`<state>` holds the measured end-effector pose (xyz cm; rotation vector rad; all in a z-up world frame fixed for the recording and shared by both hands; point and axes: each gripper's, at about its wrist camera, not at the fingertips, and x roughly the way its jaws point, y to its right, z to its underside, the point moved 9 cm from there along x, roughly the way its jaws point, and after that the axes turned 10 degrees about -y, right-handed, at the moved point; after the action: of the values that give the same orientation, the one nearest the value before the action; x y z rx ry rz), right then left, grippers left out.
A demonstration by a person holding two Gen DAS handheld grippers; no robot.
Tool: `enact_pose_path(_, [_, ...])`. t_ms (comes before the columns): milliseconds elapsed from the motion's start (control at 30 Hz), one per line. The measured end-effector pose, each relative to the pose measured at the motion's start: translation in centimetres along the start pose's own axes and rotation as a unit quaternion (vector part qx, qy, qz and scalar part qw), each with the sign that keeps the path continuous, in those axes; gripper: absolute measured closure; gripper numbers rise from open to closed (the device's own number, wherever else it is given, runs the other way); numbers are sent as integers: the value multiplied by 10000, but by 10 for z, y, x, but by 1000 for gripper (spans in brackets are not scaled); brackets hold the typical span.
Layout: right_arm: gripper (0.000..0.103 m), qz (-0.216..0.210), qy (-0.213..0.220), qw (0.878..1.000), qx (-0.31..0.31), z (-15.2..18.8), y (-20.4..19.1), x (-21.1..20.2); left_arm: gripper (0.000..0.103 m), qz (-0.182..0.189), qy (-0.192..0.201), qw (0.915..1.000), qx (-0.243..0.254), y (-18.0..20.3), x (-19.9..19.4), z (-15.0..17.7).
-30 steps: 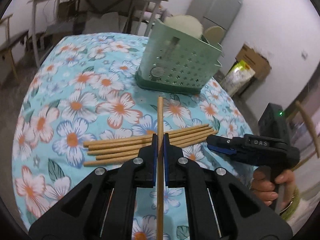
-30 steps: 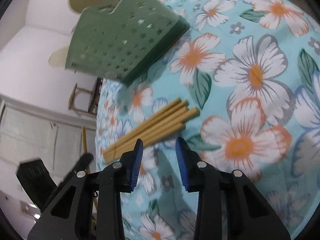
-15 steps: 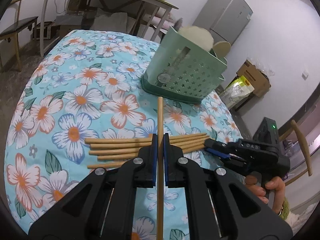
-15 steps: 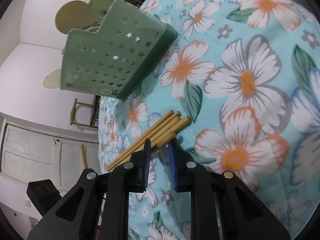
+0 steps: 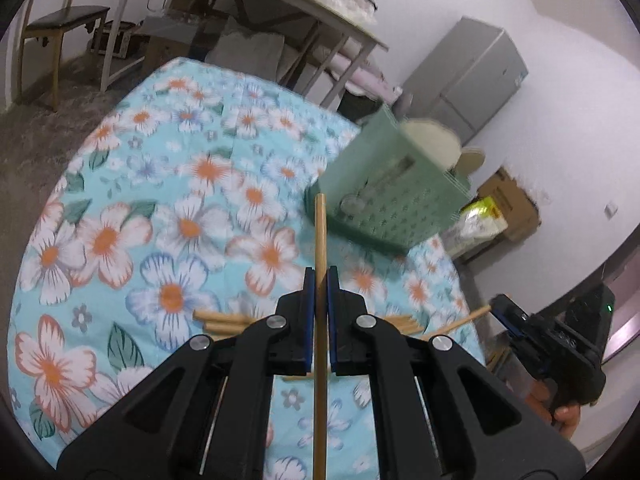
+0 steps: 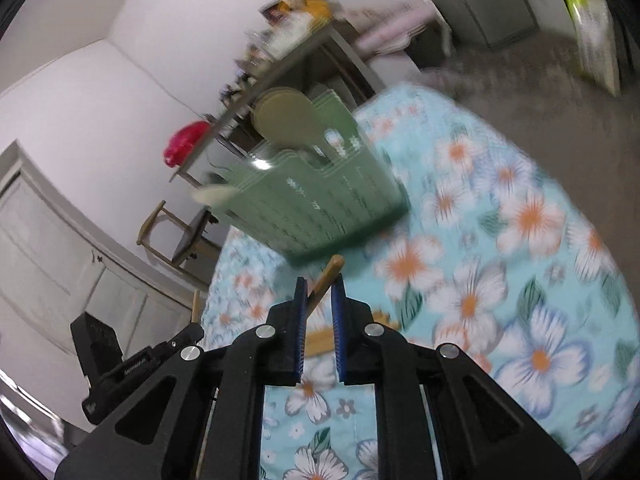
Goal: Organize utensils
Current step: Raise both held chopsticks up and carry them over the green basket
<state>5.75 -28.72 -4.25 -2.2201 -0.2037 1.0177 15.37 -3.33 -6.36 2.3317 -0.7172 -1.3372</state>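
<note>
My left gripper (image 5: 319, 276) is shut on one wooden chopstick (image 5: 320, 232), which sticks out forward toward the green star-punched utensil holder (image 5: 384, 204) on the floral tablecloth (image 5: 172, 216). Below it, the remaining chopsticks (image 5: 224, 320) lie in a bundle on the cloth. My right gripper (image 6: 320, 284) has a second chopstick (image 6: 327, 274) slanted between its blue pads, and its jaws are still closing on it. From the left wrist view that right gripper (image 5: 500, 312) hangs past the table's right edge, with its chopstick (image 5: 460, 322) lifted off the pile. Wooden spoons (image 6: 288, 120) stand in the holder (image 6: 340, 208).
Behind the round table stands a grey table (image 5: 288, 0) loaded with clutter, with a wooden chair (image 5: 60, 24) to its left. A grey fridge (image 5: 472, 76), a cardboard box (image 5: 516, 200) and a yellow-green bag (image 5: 480, 220) are at the right. A hand (image 5: 560, 416) holds the right gripper.
The right gripper has closed on one chopstick at the end of the bundle and lifted it off the cloth. The left gripper rolled and rose a little, still holding its chopstick.
</note>
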Motion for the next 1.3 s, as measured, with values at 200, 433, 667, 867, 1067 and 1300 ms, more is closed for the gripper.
enact_pose_path(200, [94, 154, 468, 9963, -710, -16, -30, -28, 99, 106, 519, 9985, -128, 6, -17, -26])
enact_pose_path(433, [94, 246, 497, 9941, -928, -14, -43, -23, 99, -298, -214, 9965, -750, -26, 22, -15])
enact_pose_path(667, [94, 241, 476, 9947, -875, -11, -40, -23, 99, -366, -644, 9902, -1186, -55, 38, -4])
enact_pose_path(867, [94, 235, 467, 9950, -849, -12, -39, -22, 97, -420, -968, 9853, -1341, -72, 45, 1])
enact_pose_path(1067, [94, 233, 441, 9956, -796, -14, -36, -21, 78, -329, -1208, 9812, -1468, -77, 52, -3])
enact_pose_path(1300, [94, 237, 435, 9957, -781, -14, -35, -21, 69, -328, -1477, 9817, -1156, -64, 66, -16])
